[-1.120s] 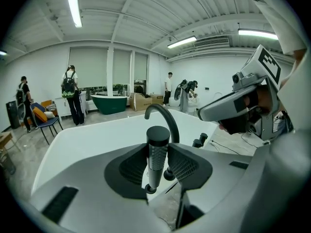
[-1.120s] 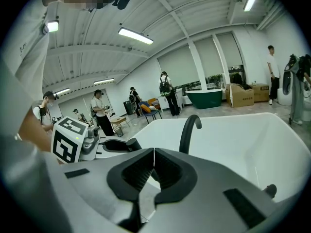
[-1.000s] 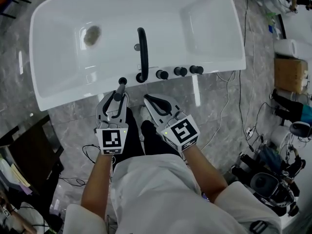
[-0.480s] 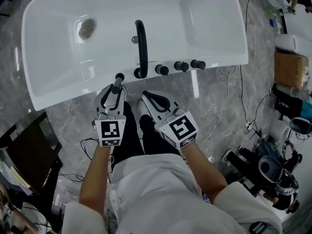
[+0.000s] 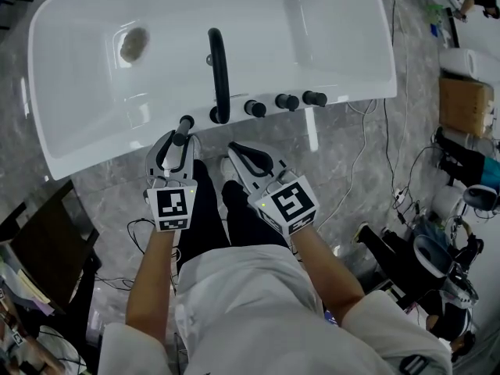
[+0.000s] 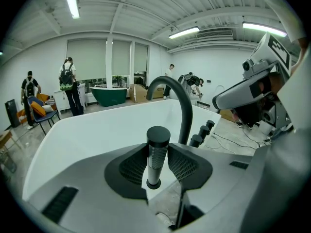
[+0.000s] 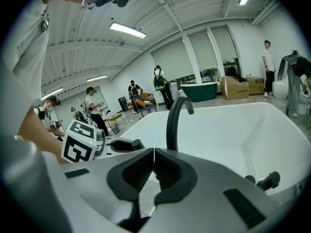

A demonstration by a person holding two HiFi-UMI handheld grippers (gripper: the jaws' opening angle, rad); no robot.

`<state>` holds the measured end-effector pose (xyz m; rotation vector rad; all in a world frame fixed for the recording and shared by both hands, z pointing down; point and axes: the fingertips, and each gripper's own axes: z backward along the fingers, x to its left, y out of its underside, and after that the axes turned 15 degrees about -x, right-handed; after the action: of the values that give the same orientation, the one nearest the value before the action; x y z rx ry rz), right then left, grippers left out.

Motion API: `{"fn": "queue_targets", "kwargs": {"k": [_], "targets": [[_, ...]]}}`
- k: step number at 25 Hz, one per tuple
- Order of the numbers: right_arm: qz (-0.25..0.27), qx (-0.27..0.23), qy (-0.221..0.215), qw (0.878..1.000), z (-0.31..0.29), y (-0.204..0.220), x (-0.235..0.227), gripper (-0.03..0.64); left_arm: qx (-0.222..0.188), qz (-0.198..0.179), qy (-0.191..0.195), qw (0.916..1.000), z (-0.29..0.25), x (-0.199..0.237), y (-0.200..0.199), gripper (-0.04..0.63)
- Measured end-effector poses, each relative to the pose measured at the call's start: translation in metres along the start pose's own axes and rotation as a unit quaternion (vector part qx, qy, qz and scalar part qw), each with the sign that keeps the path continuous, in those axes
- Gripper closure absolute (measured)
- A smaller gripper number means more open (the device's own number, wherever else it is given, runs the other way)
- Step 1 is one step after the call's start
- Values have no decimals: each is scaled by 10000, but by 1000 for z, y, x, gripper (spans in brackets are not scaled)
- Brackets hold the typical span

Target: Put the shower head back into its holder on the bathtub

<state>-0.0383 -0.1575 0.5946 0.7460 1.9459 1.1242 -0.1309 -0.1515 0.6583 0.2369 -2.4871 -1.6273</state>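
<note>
Shower head clamped in left gripper, right gripper closed empty, faucet, 3 knobs on bathtub

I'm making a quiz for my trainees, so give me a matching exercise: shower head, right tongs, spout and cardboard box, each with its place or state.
1 shower head
2 right tongs
3 spout
4 cardboard box

A shut, nothing in them
B on the floor, right of the bathtub
C gripped in the left tongs
D arching over the bathtub

Pairs: 1-C, 2-A, 3-D, 4-B
</note>
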Motion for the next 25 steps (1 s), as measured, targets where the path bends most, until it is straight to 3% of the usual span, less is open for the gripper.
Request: {"fn": "queue_targets", "kwargs": {"k": [20, 25], "targets": [[8, -42, 77, 10000, 13, -1, -3, 597, 351, 11, 68, 9994, -11, -1, 25, 454], [52, -87, 40, 9999, 23, -5, -2, 597, 452, 38, 69, 9989, -12, -3, 28, 428]]}}
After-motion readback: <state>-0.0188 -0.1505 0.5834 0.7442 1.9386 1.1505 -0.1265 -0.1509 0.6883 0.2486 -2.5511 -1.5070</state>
